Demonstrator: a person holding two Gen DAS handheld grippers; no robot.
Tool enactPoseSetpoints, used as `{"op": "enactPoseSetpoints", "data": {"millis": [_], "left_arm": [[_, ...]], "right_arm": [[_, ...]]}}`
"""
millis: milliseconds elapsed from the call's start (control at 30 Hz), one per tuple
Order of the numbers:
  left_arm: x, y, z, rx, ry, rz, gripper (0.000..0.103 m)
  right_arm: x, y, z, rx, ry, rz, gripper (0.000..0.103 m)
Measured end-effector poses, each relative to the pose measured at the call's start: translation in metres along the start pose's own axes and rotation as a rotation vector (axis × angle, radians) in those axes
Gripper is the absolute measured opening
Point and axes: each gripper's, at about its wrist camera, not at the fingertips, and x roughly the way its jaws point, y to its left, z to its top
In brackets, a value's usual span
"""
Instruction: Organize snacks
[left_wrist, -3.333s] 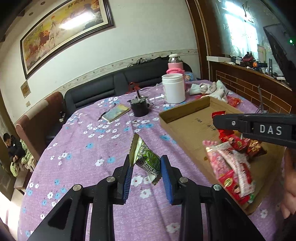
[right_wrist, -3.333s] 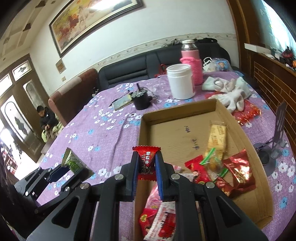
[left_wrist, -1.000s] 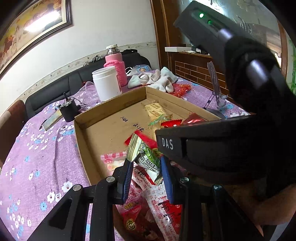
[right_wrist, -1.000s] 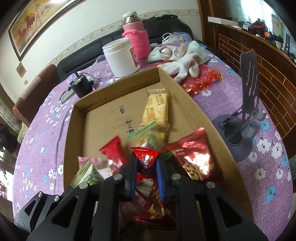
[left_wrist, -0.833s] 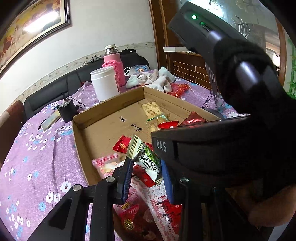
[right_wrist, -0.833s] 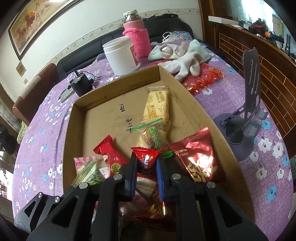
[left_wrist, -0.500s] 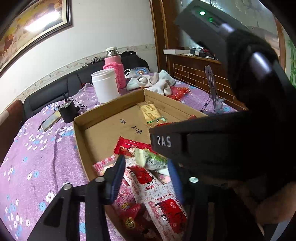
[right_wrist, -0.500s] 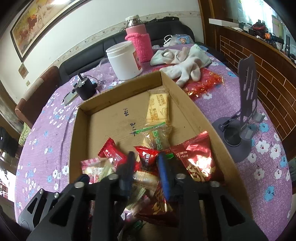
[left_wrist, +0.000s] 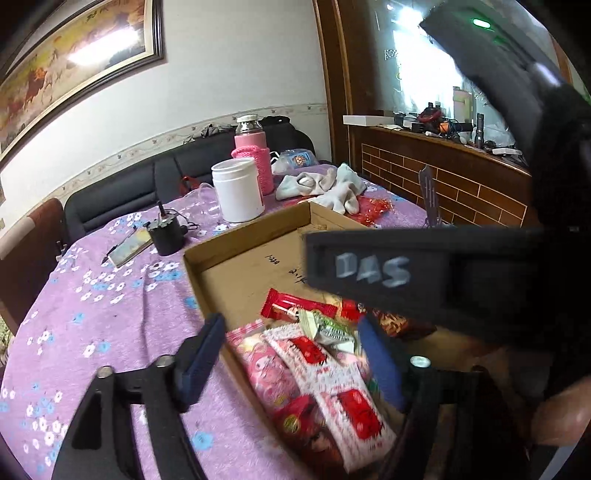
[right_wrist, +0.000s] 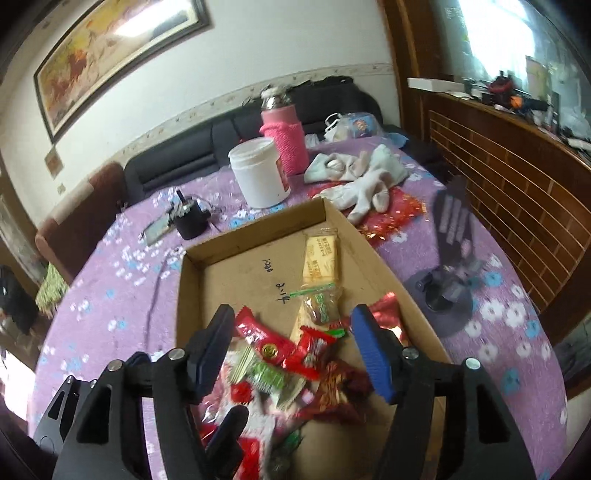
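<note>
A shallow cardboard box (left_wrist: 243, 236) on the purple flowered tablecloth holds a heap of snack packets at its near end. My left gripper (left_wrist: 291, 354) hangs just above that heap with its jaws opening. The green-and-white packet (left_wrist: 325, 328) lies loose on the pile, touching neither pad. The body of the other gripper (left_wrist: 406, 266) crosses the right of the left wrist view. My right gripper (right_wrist: 291, 349) also hovers over the box (right_wrist: 258, 229), jaws opening. The small red candy packet (right_wrist: 312, 349) lies free between them beside the green packet (right_wrist: 266, 374).
Beyond the box stand a white jar (left_wrist: 238, 194), a pink-sleeved flask (left_wrist: 251, 158), a small black device (left_wrist: 166, 232) and a heap of white gloves (left_wrist: 325, 184). A grey phone stand (right_wrist: 450, 258) and red wrappers (right_wrist: 391, 218) lie right of the box. A dark sofa backs the table.
Both grippers came over the box shut on their packets, then opened. The green packet and the red candy dropped onto the heap, and both grippers rose a little.
</note>
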Motion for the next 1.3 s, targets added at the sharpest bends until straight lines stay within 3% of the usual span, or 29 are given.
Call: {"op": "enactPoseSetpoints", "data": {"millis": [67, 233, 367, 533, 600, 733, 967, 1300], "left_arm": [[-0.012, 0.004, -0.003, -0.008, 0.002, -0.011, 0.094], [-0.049, 0.007, -0.022, 0.052, 0.012, 0.000, 0.097], [-0.086, 0.018, -0.056, 0.065, 0.000, 0.056, 0.102], [-0.108, 0.031, -0.086, 0.084, -0.024, 0.144, 0.102], [-0.113, 0.039, -0.092, 0.073, -0.026, 0.141, 0.102], [-0.114, 0.049, -0.094, 0.035, -0.007, 0.117, 0.102], [-0.114, 0.054, -0.099, 0.025, -0.016, 0.159, 0.102], [-0.107, 0.056, -0.101, 0.020, 0.006, 0.159, 0.102]], "right_arm": [[-0.021, 0.000, -0.007, 0.007, -0.037, -0.020, 0.074], [-0.069, 0.002, -0.031, 0.014, -0.094, -0.073, 0.087], [-0.109, 0.004, -0.071, 0.050, -0.156, -0.149, 0.096], [-0.118, 0.015, -0.115, 0.033, -0.138, -0.203, 0.096], [-0.119, 0.019, -0.123, 0.034, -0.137, -0.205, 0.096], [-0.124, 0.024, -0.125, 0.064, -0.161, -0.209, 0.096], [-0.124, 0.041, -0.124, 0.015, -0.173, -0.216, 0.096], [-0.118, 0.044, -0.124, 0.004, -0.157, -0.223, 0.096]]}}
